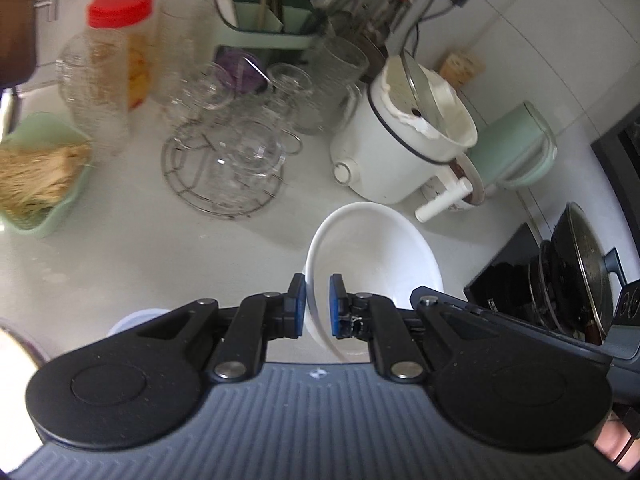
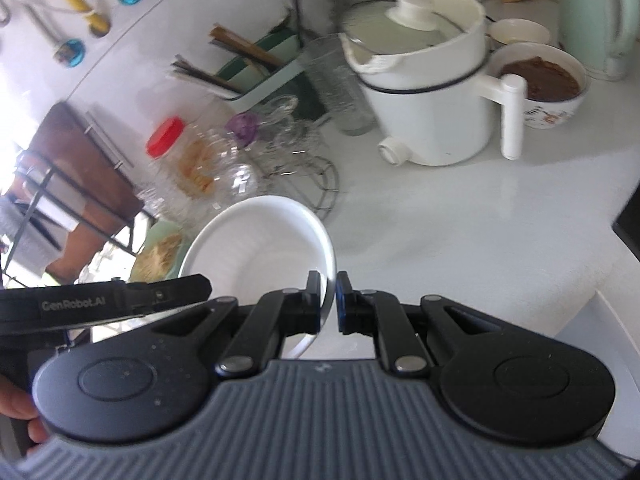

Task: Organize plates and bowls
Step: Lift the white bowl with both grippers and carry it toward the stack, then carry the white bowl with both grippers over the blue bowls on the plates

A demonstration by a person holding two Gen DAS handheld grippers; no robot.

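A white bowl (image 1: 372, 252) is held above the white counter by both grippers. My left gripper (image 1: 317, 306) is shut on the bowl's left rim, one blue pad on each side of the wall. In the right wrist view the same white bowl (image 2: 260, 240) shows with my right gripper (image 2: 329, 304) shut on its right rim. The other gripper's body (image 2: 120, 300) reaches in at the bowl's left side. A pale round dish edge (image 1: 136, 320) shows below the left gripper, mostly hidden.
A white electric pot (image 1: 400, 140) with a tilted lid stands behind the bowl, next to a green kettle (image 1: 516, 148) and a bowl of brown food (image 2: 540, 84). Glasses on a wire rack (image 1: 232, 160), a red-capped jar (image 1: 120, 44), a green noodle dish (image 1: 40, 176) and a black stove with pans (image 1: 560, 280) surround it.
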